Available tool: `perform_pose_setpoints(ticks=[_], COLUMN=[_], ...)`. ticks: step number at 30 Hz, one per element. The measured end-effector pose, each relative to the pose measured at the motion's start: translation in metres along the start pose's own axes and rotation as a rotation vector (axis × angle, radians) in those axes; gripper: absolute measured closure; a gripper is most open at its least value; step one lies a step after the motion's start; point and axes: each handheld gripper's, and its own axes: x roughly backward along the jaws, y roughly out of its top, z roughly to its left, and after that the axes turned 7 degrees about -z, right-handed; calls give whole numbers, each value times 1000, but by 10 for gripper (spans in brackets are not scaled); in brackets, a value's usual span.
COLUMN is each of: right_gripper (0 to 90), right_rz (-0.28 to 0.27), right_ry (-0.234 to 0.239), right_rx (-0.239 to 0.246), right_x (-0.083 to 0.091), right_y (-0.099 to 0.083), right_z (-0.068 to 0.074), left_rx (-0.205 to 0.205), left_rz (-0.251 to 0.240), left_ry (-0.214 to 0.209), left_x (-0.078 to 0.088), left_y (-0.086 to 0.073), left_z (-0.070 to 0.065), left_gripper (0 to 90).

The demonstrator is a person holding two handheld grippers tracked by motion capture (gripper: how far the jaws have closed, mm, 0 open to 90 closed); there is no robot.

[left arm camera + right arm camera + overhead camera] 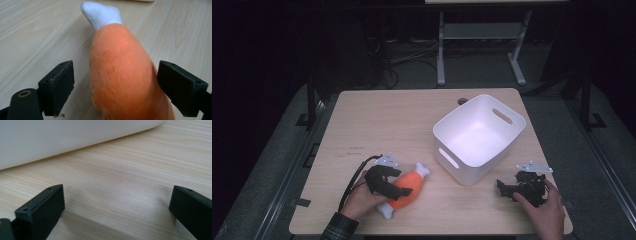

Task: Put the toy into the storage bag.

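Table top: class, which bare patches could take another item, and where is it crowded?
Free: the table's far-left stretch, left of the white tub, and the near strip between the plush drumstick and the right hand-held gripper. Crowded: around the drumstick and the left hand-held gripper.

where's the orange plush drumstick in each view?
High view: orange plush drumstick with white ends, lower left, lying on the table between the left claw's open jaws.
Left gripper view: centre, white tip pointing up.
Right gripper view: not in it.
Shared landmark: light wooden table.

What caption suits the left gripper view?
Left gripper open astride an orange plush drumstick lying on the wooden table.
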Motion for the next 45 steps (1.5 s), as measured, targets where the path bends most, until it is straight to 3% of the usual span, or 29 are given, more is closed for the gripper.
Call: perform_pose_setpoints(ticks=[12, 26, 32, 45], right_gripper=[0, 0, 0, 0], right_rz=[0, 0, 1, 0], right_ry=[0, 0, 0, 0], right_rx=[0, 0, 0, 0], right_x=[0, 0, 0, 0], right_y=[0, 0, 0, 0], right_z=[0, 0, 0, 0], left_rx=[-77, -68, -40, -69], left_rz=[116, 105, 60, 5], left_ry=[14, -2, -23, -25], left_x=[-19, -13, -3, 20], left_y=[-2, 1, 4, 24], left_z=[-12, -10, -5, 0], left_gripper=[166, 279, 283, 282])
